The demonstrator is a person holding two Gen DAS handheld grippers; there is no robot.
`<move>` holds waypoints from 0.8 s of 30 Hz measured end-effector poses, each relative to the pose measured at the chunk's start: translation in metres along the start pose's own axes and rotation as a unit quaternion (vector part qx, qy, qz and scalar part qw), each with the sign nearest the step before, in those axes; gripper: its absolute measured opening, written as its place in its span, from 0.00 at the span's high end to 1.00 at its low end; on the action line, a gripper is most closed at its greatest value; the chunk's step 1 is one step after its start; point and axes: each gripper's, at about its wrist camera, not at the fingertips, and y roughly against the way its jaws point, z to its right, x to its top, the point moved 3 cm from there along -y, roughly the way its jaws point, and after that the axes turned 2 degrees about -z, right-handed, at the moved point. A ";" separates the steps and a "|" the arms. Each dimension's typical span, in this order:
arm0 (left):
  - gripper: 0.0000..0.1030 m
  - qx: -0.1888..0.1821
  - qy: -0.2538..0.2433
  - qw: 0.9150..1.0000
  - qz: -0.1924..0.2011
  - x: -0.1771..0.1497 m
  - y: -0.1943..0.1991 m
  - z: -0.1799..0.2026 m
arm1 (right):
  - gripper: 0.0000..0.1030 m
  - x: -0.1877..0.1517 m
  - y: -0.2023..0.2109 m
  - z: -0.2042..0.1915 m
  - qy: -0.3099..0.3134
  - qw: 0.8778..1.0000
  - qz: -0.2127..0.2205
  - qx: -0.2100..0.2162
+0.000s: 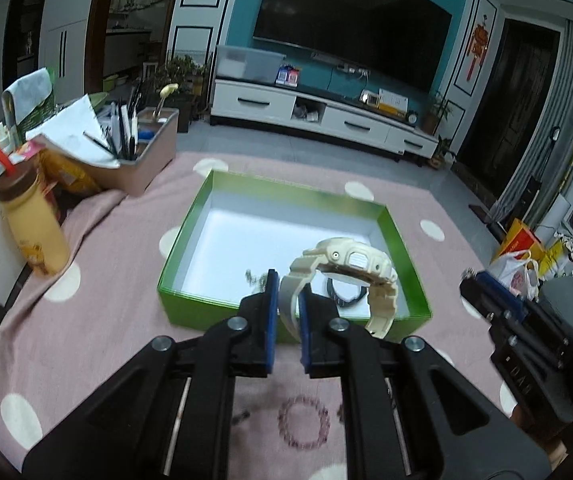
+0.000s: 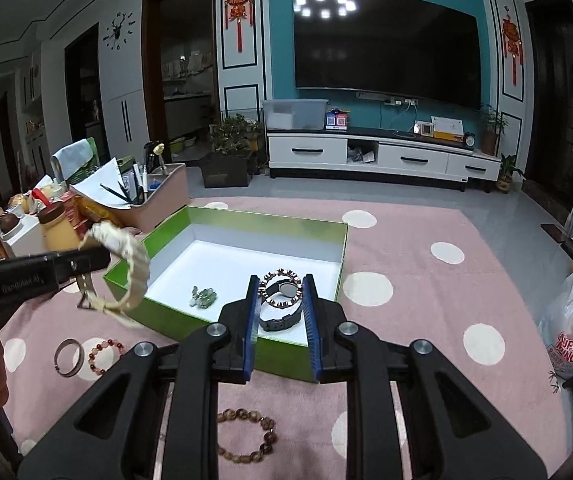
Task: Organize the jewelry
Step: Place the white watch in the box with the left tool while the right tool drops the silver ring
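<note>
Left gripper (image 1: 288, 300): jaws nearly together, pinching the strap of a cream watch (image 1: 342, 276), held aloft at the 5 o'clock corner of the green box (image 1: 190, 216). Right gripper (image 2: 280, 312): jaws narrowly parted, clamping a copper-beaded bracelet (image 2: 280, 286) above a black watch (image 2: 282, 312) inside the box at 5 o'clock.

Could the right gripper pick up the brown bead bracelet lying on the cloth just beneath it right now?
Probably not yet: the right gripper is already shut on a studded bracelet. The brown bead bracelet itself lies uncovered on the cloth.
</note>
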 end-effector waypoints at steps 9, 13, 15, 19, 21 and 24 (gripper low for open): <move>0.91 0.013 0.038 0.999 -0.008 0.020 -0.036 -0.022 | 0.80 0.002 -0.049 -0.006 -0.004 0.999 -0.043 0.023; 0.91 0.028 0.051 0.998 -0.020 0.021 -0.057 -0.035 | 0.80 0.000 -0.073 -0.008 -0.019 0.997 -0.066 0.034; 0.91 0.036 0.055 0.998 -0.025 0.021 -0.065 -0.039 | 0.80 0.001 -0.080 -0.009 -0.024 0.996 -0.072 0.038; 0.91 0.044 0.061 0.997 -0.036 0.019 -0.081 -0.044 | 0.80 0.000 -0.092 -0.013 -0.023 0.996 -0.080 0.042; 0.90 0.049 0.061 0.996 -0.042 0.019 -0.089 -0.045 | 0.80 0.000 -0.097 -0.014 -0.024 0.995 -0.082 0.042; 0.89 0.052 0.058 0.996 -0.048 0.016 -0.096 -0.042 | 0.80 -0.003 -0.101 -0.010 -0.031 0.995 -0.088 0.041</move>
